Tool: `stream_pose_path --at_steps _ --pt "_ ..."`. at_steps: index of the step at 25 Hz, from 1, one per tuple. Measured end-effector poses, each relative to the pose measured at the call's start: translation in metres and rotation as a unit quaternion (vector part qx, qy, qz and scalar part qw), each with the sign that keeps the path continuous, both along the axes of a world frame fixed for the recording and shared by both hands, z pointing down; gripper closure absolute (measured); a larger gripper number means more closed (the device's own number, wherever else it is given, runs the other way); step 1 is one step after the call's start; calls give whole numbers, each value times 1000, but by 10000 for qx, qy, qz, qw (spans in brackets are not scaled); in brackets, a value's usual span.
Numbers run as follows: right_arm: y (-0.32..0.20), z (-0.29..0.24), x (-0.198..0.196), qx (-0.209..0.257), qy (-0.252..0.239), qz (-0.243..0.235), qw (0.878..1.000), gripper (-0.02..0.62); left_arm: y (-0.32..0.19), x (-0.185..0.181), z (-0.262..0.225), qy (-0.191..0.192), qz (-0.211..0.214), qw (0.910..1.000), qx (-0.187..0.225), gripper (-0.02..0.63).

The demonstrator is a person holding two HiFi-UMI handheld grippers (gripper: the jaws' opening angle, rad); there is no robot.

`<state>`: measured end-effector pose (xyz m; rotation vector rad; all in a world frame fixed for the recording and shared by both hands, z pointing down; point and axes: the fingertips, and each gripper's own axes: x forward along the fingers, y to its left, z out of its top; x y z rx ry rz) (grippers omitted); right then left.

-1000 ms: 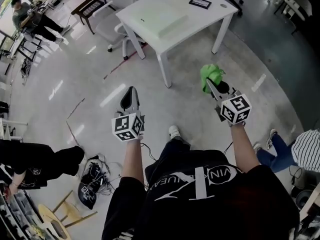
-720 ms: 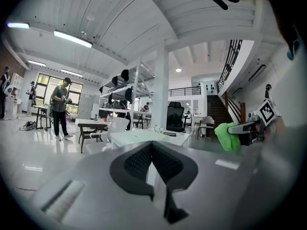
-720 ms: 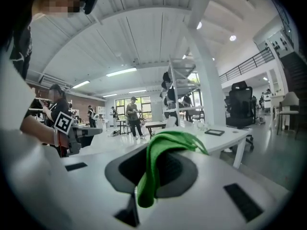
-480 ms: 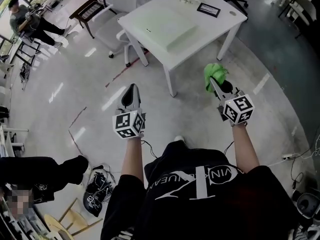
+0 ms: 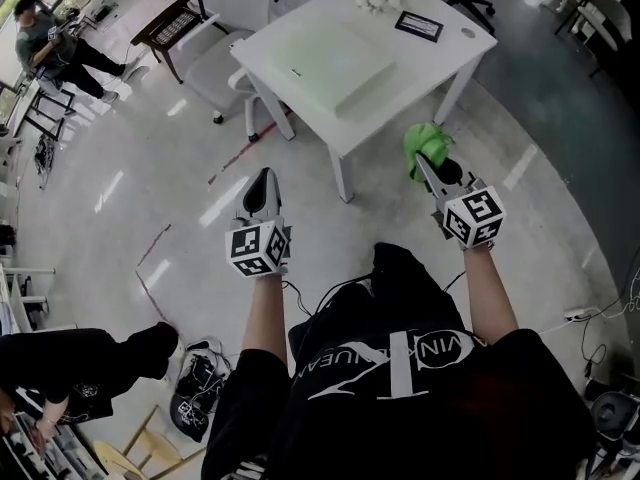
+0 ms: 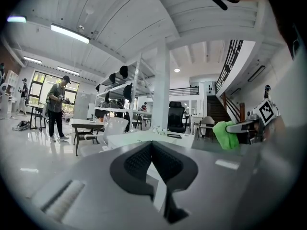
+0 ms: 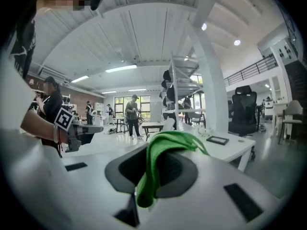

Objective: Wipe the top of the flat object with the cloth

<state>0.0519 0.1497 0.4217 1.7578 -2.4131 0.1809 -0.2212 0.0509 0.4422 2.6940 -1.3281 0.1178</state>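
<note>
Table: drawn slightly nearer at 12 o'clock; board not yet reached.
Right gripper: clenched on cloth.
Left gripper: closed, nothing held.

Bright, even light fills the room. Ceiling strip lights throw pale glare streaks on the glossy floor left of the desk, and soft shadow lies beneath the desk. Both gripper views bulge fisheye-round with black corners, and the cloth nearest the lens blurs.
</note>
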Motion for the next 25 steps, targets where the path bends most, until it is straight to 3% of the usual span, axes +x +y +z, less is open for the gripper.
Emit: stream_pose_path --at_steps 13,25 --pt "-120 6 16 -103 -94 -775 9969 552 -88 12 8 -91 -555 9983 -134 595" --pt "-246 18 26 -417 -68 -1775 9832 552 -165 44 20 -208 -1095 9930 -399 595"
